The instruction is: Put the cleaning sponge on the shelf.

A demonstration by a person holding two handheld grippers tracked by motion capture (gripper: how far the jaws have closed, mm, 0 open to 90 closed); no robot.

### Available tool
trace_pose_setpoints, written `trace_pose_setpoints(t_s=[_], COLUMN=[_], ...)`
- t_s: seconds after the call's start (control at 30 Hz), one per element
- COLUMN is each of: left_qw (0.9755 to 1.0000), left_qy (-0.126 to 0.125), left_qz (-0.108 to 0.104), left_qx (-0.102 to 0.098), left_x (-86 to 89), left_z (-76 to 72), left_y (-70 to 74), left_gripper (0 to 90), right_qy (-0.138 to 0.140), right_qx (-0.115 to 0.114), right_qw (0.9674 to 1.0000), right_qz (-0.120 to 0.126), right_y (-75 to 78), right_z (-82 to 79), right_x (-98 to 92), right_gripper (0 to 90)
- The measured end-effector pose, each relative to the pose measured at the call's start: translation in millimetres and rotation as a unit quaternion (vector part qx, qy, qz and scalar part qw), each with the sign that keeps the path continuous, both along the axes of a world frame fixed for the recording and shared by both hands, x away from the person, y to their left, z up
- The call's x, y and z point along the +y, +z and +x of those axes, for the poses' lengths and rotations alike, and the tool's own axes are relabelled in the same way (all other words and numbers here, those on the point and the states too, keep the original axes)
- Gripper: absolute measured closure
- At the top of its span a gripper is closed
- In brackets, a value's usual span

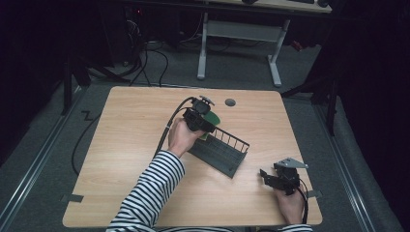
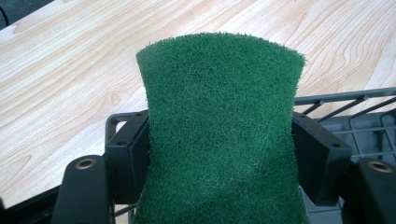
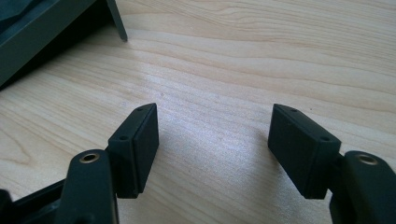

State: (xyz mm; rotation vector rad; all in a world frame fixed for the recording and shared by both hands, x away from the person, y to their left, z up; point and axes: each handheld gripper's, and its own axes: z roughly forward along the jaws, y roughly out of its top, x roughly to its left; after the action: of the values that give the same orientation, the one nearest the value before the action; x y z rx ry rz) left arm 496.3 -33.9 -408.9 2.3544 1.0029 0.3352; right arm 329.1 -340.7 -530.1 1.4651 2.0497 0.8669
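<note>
Left tool (image 2: pixel 219 154) is gripping a green scouring pad (image 2: pixel 219 130), its two black jaws pressing in on the pad's sides so that the felt is pinching into a waist between them; in the high view the same left tool (image 1: pixel 202 121) is hanging over the far left end of a dark grey wire-sided rack (image 1: pixel 220 151), with the pad (image 1: pixel 211 117) showing as a green patch just beyond the hand; the pad is being held above the rack's near rim rather than lying in it, so the pick-up is looking done and the setting-down is looking like the step in hand; what is remaining, as I am judging it, is lowering the pad inside the wire wall (image 2: pixel 345 100) and letting the jaws go; whether the pad's lower edge is already touching the rack floor I cannot tell; the right tool (image 3: pixel 212 149) is standing wide with nothing between its jaws, resting low over bare wood; in the high view that right tool (image 1: pixel 280 178) is sitting near the right front corner, well apart from the rack; the bench (image 1: pixel 135 125) is carrying nothing else besides these things.
</note>
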Motion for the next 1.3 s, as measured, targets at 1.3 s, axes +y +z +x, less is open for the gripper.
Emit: trace_pose_setpoints(t_s=[1.3], left_qw=[0.9998], left_qy=[0.000], left_qz=[0.020], left_qx=[0.006], left_x=[6.2], left_z=[-8.9], left_y=[-13.4], left_gripper=[30.8], right_qy=[0.000], right_qx=[0.000], right_qw=[1.0000], right_qz=[0.000], right_y=[0.0], right_z=[0.0], right_x=[0.0], right_gripper=[33.6])
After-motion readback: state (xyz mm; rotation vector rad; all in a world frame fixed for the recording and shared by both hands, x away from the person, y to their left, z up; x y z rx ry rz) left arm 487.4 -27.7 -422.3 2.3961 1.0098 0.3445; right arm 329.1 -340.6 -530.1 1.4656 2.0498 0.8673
